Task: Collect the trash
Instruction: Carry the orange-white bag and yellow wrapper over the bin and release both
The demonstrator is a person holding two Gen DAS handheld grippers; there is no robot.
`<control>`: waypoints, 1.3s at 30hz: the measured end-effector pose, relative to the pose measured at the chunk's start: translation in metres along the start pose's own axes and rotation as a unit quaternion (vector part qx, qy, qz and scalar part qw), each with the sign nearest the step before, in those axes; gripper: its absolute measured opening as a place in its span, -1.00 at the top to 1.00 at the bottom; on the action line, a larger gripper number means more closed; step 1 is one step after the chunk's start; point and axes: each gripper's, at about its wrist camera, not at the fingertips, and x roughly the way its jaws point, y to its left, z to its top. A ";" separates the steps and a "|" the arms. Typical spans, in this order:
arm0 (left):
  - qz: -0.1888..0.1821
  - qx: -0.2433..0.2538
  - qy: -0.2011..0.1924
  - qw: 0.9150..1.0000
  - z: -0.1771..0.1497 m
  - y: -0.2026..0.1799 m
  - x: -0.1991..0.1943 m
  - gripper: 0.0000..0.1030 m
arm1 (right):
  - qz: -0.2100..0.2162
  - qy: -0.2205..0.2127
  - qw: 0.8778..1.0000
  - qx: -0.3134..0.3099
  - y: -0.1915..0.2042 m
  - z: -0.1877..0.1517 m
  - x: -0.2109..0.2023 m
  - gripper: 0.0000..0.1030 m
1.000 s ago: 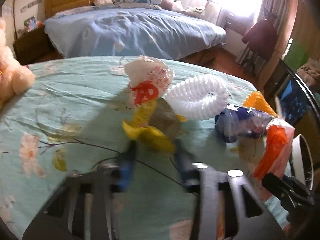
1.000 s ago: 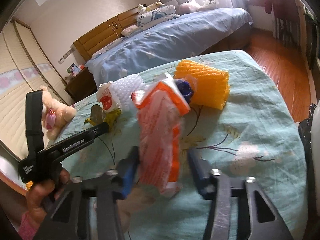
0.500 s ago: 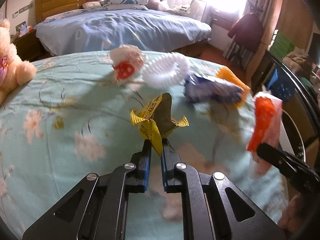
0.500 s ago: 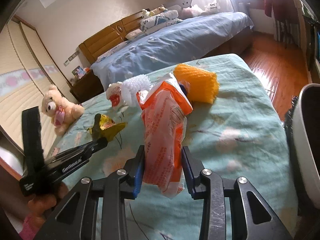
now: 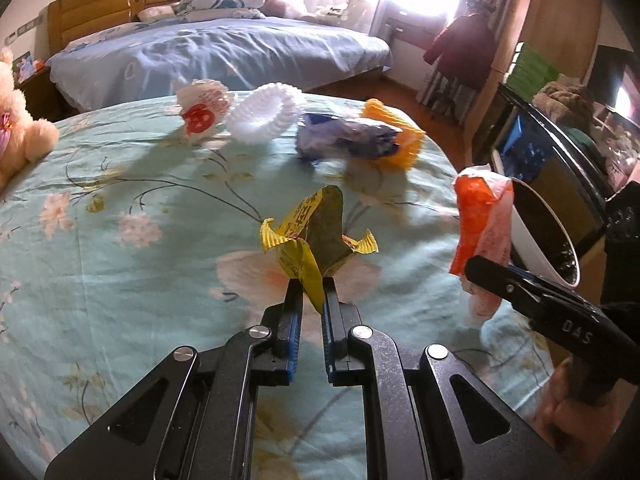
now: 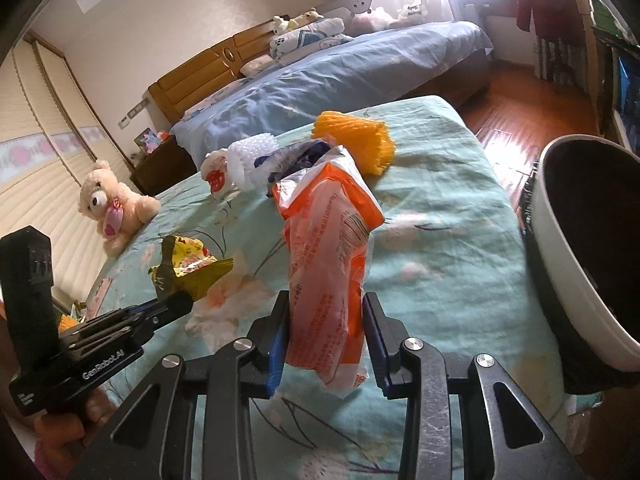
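Left wrist view: the left gripper [image 5: 311,290] has its fingers [image 5: 291,312] pinched narrow on a crumpled yellow wrapper [image 5: 316,236], which stands up above the bed [image 5: 120,240] with its teal, flower-printed sheet. Off to the right the right gripper [image 5: 480,270] holds an orange and white plastic bag [image 5: 480,220] just beside the rim of a white trash bin [image 5: 536,240] lined in black.

Farther back on the bed lie four more bits of rubbish in a loose row: a white crumpled wrapper with a red mark [image 5: 202,106], a white foam net ring [image 5: 262,112] touching it, a blue and silver packet [image 5: 346,140], and an orange foam net [image 5: 394,134] right behind that packet. A cream teddy bear [image 5: 18,128] sits at the far left edge.

From the right wrist view, the right gripper [image 6: 326,316] has its fingers [image 6: 278,328] closed against both sides of the orange and white plastic bag [image 6: 328,248], which sticks up and hangs a little below them. The white trash bin [image 6: 560,248] is at the right, close to the bed's edge, its opening tilted toward the camera. The left gripper [image 6: 180,304] shows at lower left with the yellow wrapper [image 6: 188,268] in its tips, and the teddy bear [image 6: 112,204] sits behind it. A second bed with a blue cover [image 6: 340,76] stands beyond.
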 end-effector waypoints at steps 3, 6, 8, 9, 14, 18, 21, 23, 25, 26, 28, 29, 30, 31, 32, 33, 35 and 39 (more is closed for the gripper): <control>-0.006 0.004 0.001 1.000 -0.003 -0.008 -0.003 0.84 | -0.003 0.005 1.000 0.000 -0.004 -0.003 -0.002 0.31; -0.008 0.009 0.002 1.000 -0.005 -0.014 -0.004 0.84 | -0.005 0.011 1.000 0.000 -0.007 -0.007 -0.002 0.28; -0.008 0.011 0.003 1.000 -0.007 -0.018 -0.004 0.84 | -0.006 0.019 1.000 -0.001 -0.008 -0.009 0.000 0.21; -0.009 0.012 0.003 1.000 -0.007 -0.019 -0.004 0.84 | -0.007 0.024 1.000 -0.002 -0.008 -0.010 0.002 0.16; -0.009 0.013 0.004 1.000 -0.010 -0.022 -0.007 0.84 | -0.006 0.029 1.000 0.004 -0.011 -0.016 0.005 -0.04; -0.009 0.015 0.004 1.000 -0.010 -0.023 -0.007 0.84 | -0.010 0.013 1.000 -0.001 -0.009 -0.019 -0.001 0.01; -0.012 0.017 0.005 1.000 -0.012 -0.027 -0.008 0.84 | -0.020 -0.001 1.000 -0.008 -0.010 -0.018 -0.008 0.46; -0.014 0.020 0.006 1.000 -0.013 -0.030 -0.008 0.84 | -0.021 -0.005 1.000 -0.011 -0.012 -0.018 -0.011 0.47; -0.017 0.024 0.007 1.000 -0.014 -0.035 -0.008 0.84 | -0.027 -0.010 0.999 -0.014 -0.013 -0.019 -0.014 0.47; -0.019 0.025 0.008 0.999 -0.014 -0.037 -0.008 0.84 | -0.028 -0.011 0.999 -0.016 -0.014 -0.020 -0.015 0.48; -0.023 0.029 0.009 0.999 -0.015 -0.043 -0.008 0.84 | -0.031 -0.015 0.999 -0.020 -0.016 -0.022 -0.020 0.49; -0.025 0.032 0.009 0.999 -0.015 -0.045 -0.008 0.84 | -0.031 -0.016 0.999 -0.020 -0.016 -0.022 -0.022 0.49; -0.026 0.035 0.010 0.999 -0.015 -0.049 -0.008 0.84 | -0.032 -0.017 0.999 -0.020 -0.017 -0.023 -0.024 0.49; -0.029 0.039 0.010 0.999 -0.015 -0.053 -0.008 0.84 | -0.034 -0.019 0.999 -0.022 -0.019 -0.023 -0.026 0.49; -0.031 0.041 0.011 0.999 -0.015 -0.055 -0.007 0.84 | -0.036 -0.022 0.999 -0.023 -0.020 -0.024 -0.029 0.49; -0.034 0.044 0.012 0.998 -0.015 -0.059 -0.007 0.84 | -0.036 -0.024 0.999 -0.023 -0.021 -0.024 -0.032 0.49; -0.040 0.053 0.014 0.998 -0.016 -0.067 -0.006 0.84 | -0.038 -0.029 0.999 -0.022 -0.025 -0.024 -0.038 0.49; -0.050 0.067 0.017 0.996 -0.014 -0.084 -0.003 0.84 | -0.043 -0.039 0.998 -0.018 -0.034 -0.026 -0.052 0.49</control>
